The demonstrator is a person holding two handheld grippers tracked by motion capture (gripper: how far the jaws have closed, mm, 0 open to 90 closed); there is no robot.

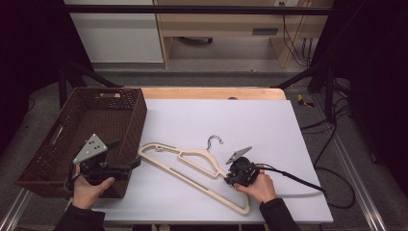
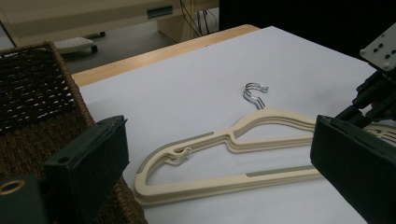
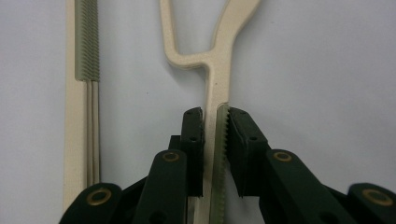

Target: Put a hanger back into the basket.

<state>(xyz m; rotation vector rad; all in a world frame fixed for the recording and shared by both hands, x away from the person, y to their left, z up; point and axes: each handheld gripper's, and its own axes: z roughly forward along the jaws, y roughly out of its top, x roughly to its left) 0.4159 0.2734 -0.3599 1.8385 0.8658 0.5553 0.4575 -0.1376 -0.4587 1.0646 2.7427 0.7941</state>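
A cream plastic hanger [image 1: 192,181] with a metal hook [image 1: 215,139] lies flat on the white sheet; its edges look layered, like a stack. My right gripper [image 1: 230,179] sits low over its right shoulder arm. In the right gripper view the gripper [image 3: 215,116] has both pads closed against that arm of the hanger [image 3: 217,70], right on its ribbed grey strip. My left gripper [image 1: 131,166] hovers beside the basket's near corner, short of the hanger's left end. In the left gripper view its jaws [image 2: 219,140] stand wide apart with the hanger [image 2: 261,179] lying beyond them.
A brown woven basket [image 1: 139,115] stands at the table's left side, next to my left hand. The white sheet [image 1: 250,125] covers the wooden table. A black cable [image 1: 298,180] trails right from the right gripper. Cabinets stand beyond the far edge.
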